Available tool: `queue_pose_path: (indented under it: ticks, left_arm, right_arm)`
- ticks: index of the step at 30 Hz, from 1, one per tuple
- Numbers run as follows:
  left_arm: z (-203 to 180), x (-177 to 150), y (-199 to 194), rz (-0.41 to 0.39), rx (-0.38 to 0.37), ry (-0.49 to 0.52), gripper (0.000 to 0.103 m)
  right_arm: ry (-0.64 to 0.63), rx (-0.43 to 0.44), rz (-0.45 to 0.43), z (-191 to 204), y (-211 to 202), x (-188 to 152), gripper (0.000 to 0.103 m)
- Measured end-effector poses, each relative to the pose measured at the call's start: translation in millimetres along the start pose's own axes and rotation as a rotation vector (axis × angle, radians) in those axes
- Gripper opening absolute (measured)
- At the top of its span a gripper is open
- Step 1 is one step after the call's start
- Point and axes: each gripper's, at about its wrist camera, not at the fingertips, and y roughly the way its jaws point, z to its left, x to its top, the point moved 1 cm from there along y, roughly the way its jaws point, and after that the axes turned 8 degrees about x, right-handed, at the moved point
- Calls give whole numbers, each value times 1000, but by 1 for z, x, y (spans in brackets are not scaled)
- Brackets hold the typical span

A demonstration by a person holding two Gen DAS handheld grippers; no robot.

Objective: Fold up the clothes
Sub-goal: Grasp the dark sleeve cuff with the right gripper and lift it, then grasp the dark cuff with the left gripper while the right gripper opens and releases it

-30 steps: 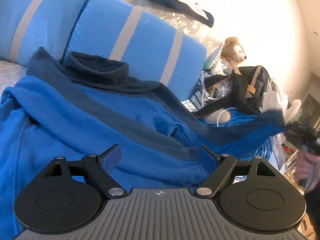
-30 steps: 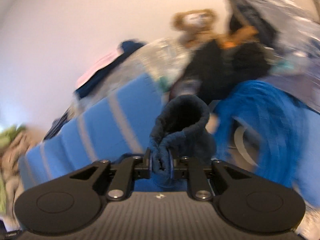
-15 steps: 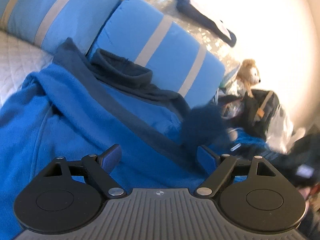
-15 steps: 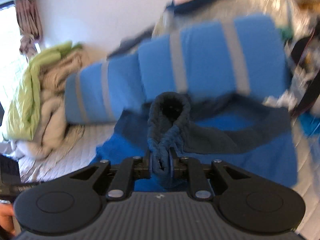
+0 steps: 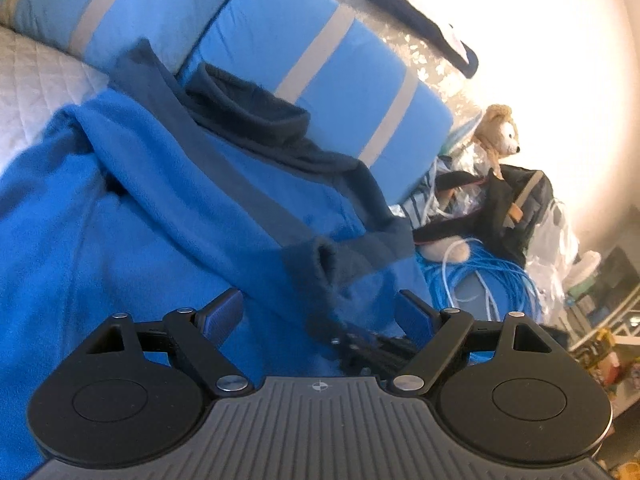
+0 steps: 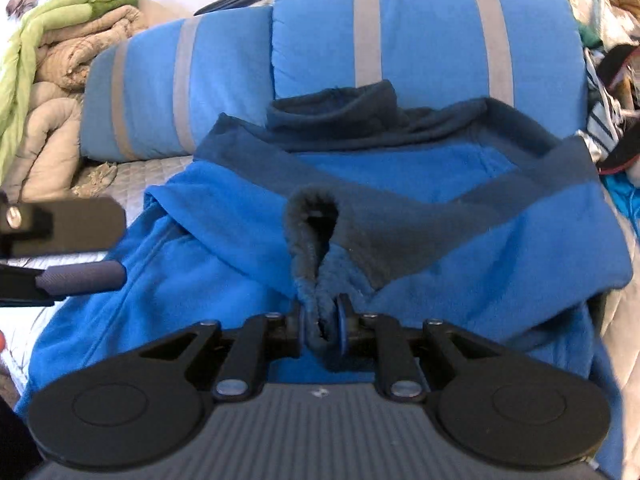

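Fleece jacket (image 6: 248, 224) lies spread on the bed ahead of both jaws. Right gripper (image 6: 322, 320) clenches the dark cuff (image 6: 310, 220); left gripper (image 5: 320, 312) gapes, unladen. Risk — thick pile slipping free mid-fold, sleeve landing crooked.

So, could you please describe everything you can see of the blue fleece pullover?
The bright blue fleece pullover has a navy stand-up collar and navy shoulder bands. It lies spread on the white quilted bed, its collar against the blue grey-striped cushions. One navy cuff is folded over its front, clamped in the right gripper.
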Motion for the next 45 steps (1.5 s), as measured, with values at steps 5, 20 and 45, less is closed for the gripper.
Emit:
queue_pose_path:
  ticks: [5,20,45]
  left_arm:
    - [1,-1,13,53,-4,-21,81]
    - [5,23,107,245,61,-121,81]
    - [37,6,116,355,15,-420,80]
  right_arm:
    - [8,18,-3,-5,1,-6,17]
    - [20,52,-3,-13,0,-10,21]
    - [-351,-179,-129,38,-7,-29,73]
